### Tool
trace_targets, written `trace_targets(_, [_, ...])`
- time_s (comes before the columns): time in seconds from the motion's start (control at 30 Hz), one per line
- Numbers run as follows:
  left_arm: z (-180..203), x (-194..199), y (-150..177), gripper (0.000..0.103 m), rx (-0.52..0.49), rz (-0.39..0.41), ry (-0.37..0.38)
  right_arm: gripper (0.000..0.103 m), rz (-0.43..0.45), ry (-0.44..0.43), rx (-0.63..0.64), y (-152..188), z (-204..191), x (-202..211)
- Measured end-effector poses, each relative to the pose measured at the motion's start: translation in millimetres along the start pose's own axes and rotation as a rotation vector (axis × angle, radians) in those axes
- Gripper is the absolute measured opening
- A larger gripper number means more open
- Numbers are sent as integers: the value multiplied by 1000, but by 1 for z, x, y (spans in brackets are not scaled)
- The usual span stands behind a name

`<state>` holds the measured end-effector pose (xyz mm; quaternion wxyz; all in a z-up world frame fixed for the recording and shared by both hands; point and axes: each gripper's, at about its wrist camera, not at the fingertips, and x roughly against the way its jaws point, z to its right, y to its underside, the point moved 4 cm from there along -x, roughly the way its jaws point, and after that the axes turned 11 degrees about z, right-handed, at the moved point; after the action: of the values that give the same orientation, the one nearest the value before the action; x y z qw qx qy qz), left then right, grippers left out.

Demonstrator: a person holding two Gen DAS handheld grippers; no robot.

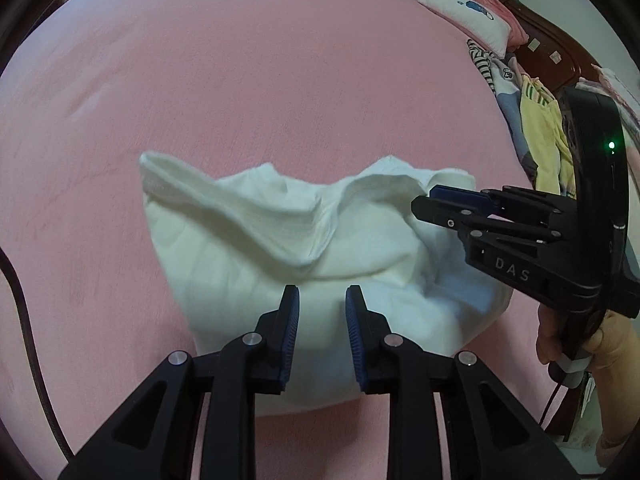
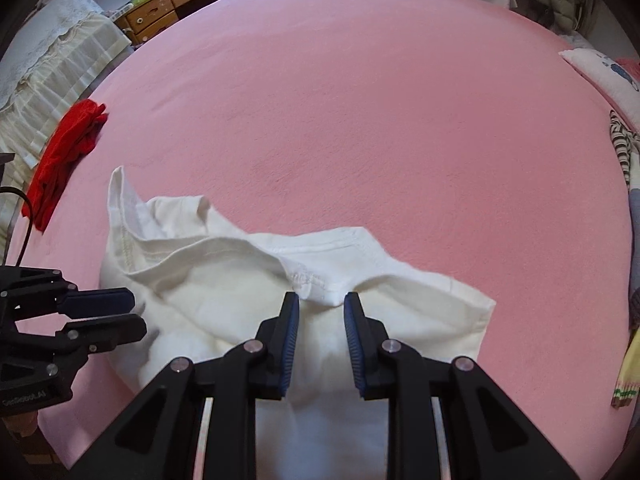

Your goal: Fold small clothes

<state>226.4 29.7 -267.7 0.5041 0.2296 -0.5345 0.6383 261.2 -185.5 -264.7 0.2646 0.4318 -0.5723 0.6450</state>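
Pink bed sheet point(image 2: 360, 100) | white garment point(image 2: 224, 280) crumpled, seams showing | both hand-held grippers slightly open, holding nothing

- The left wrist view looks steeply down along the left gripper point(image 1: 322, 292) from close above a white garment point(image 1: 256, 264) on a pink bedsheet point(image 1: 240, 80); the right gripper point(image 1: 430, 200) enters at 3 o'clock.
- The right wrist view looks steeply down along its own fingers, equally close, with the left gripper at 9 o'clock and a red cloth point(image 2: 66, 152) at 10 o'clock.
- Both views share the garment, the sheet and a pillow point(image 1: 468, 16).
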Motion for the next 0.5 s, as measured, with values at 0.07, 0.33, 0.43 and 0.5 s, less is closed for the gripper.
trace_targets(0.07, [1,-7,-7,24,-13,-5,-1,23,7,14,-16,-1,5,0])
trace_targets(0.33, [-21,-45,-40,24,20,-32,-49,23,33,73,-58,2,26,4])
trace_targets(0.43, [-31,-56,-51,24,44,-22,-70,23,42,87,-45,4,27,9])
trace_targets(0.5, [-36,-60,-56,24,72,-24,-75,23,41,82,-45,6,27,9])
